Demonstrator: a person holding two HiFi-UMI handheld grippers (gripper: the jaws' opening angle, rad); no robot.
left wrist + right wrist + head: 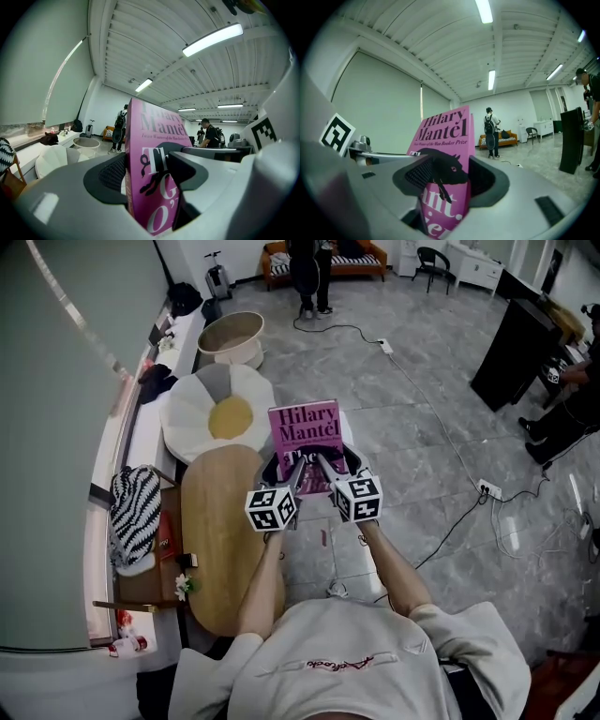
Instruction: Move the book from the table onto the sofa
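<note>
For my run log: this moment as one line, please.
book off table; left gripper shut on book; right gripper shut on book

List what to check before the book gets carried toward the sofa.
1. Left claw shut on the book: ok, the cover is pinched between its jaws.
2. Right claw shut on the book: ok.
3. Book clear of the table: ok, it is held in the air beside it.
4. Way to the sofa open: not ok, a person stands right in front of it and a cable crosses the floor.
5. Free seat space on the sofa: cannot tell, too far away.
</note>
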